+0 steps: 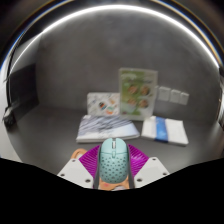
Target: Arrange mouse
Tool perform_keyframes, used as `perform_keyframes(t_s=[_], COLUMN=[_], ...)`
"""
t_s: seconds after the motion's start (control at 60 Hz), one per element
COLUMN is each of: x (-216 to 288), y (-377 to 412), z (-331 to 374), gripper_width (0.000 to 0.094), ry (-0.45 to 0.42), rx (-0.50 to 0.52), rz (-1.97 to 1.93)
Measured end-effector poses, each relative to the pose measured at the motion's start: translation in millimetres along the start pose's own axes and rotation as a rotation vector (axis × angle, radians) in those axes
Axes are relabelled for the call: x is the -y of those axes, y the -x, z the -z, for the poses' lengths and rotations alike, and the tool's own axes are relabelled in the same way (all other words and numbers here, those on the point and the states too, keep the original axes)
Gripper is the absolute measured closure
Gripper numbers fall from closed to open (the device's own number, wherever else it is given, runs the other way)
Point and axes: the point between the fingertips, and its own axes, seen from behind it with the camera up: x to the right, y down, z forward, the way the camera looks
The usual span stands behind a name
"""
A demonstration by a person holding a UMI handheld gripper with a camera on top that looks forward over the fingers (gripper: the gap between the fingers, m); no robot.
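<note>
A pale mint-green mouse [113, 162] with a perforated shell and a dark scroll wheel sits between my two fingers, its nose pointing away from me. The magenta pads [88, 160] press against both of its sides. My gripper [113, 168] is shut on the mouse and holds it just above or at the grey table [50, 140]. An orange patch [77, 153] shows beneath the left finger; what it is I cannot tell.
Beyond the fingers lie a stack of papers or booklets [108, 127] and a blue-and-white flat packet [164, 130]. A printed card [137, 94] stands upright against the back wall, a white socket plate [173, 95] beside it. A dark object [15, 95] stands at the far left.
</note>
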Motion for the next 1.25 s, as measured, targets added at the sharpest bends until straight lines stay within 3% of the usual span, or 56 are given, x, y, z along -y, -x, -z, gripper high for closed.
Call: perform_keyframes(t_s=[0.167, 0.35, 0.633, 0.683, 0.767, 0.783, 0.817, 0.833, 1.083, 1.25], x=[-89, -132, -128, -127, -116, -114, -110, -109, -78, -83], y=[64, 54, 53, 54, 49, 48, 44, 42, -7, -18], z=[-31, -38, -39, -35, -26, -23, -17, -14, 66, 126], gripper_width=[0.0537, 0.0526, 0.0391, 0.0261, 0.0217, 0.0164, 0.0157, 0.0093, 0.0088, 0.0089], ry=[0.176, 0.209, 0.153, 0.159, 0.127, 0.119, 0.111, 0.109, 0.007, -0.037], rx=[-0.003, -0.073, -0.051, -0.038, -0.01, -0.006, 0.005, 0.011, 0.062, 0.079], rz=[0.031, 0.003, -0.186, -0.193, -0.216, -0.219, -0.225, -0.227, -0.171, -0.183])
